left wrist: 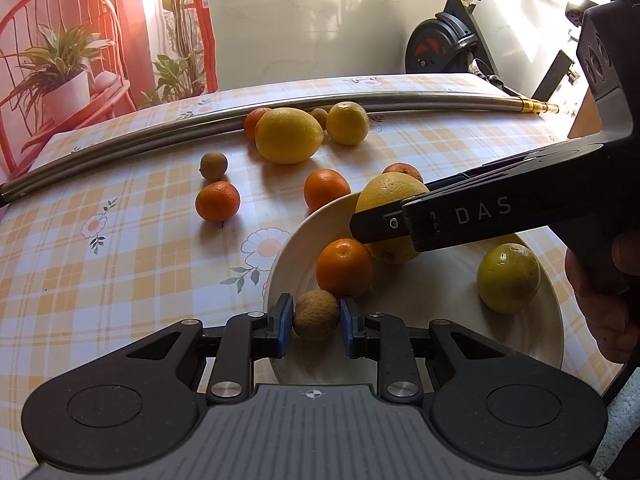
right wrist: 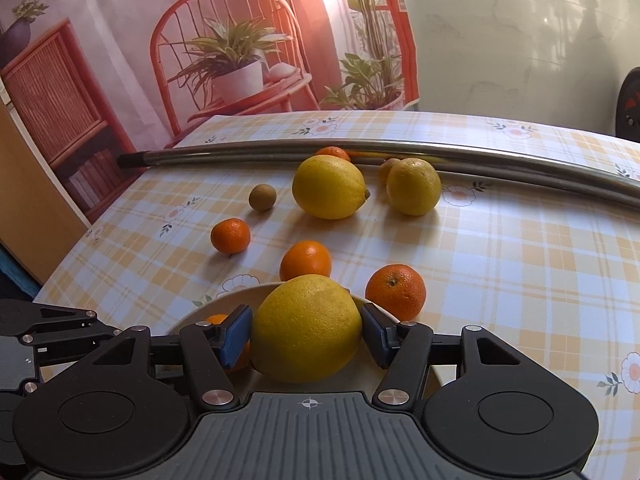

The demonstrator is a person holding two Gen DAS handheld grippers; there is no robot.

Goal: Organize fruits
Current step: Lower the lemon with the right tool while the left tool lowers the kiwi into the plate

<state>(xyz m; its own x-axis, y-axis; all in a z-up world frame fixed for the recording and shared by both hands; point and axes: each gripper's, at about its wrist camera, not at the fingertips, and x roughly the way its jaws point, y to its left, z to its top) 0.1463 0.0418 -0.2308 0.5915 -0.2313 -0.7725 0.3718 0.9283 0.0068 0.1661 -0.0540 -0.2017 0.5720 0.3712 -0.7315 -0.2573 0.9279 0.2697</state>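
My left gripper (left wrist: 316, 314) is shut on a small brown fruit (left wrist: 316, 320) just above the near left rim of a white plate (left wrist: 440, 340). On the plate lie a mandarin (left wrist: 344, 266) and a yellow-green fruit (left wrist: 508, 278). My right gripper (right wrist: 306, 332) is shut on a big yellow lemon (right wrist: 306, 328) over the plate's far side (right wrist: 228, 298). In the left wrist view one of its fingers (left wrist: 380, 226) crosses that lemon (left wrist: 390, 194). Loose on the cloth are mandarins (left wrist: 217, 201) (left wrist: 327, 189), a large lemon (left wrist: 289, 135), a yellow fruit (left wrist: 347, 123) and a small brown fruit (left wrist: 213, 165).
A long metal rod (left wrist: 160, 130) lies across the far side of the checked tablecloth, with more fruit against it. A person's hand (left wrist: 600, 280) holds the right gripper at the right edge. An exercise bike (left wrist: 444, 40) stands beyond the table. A printed backdrop hangs at the back left.
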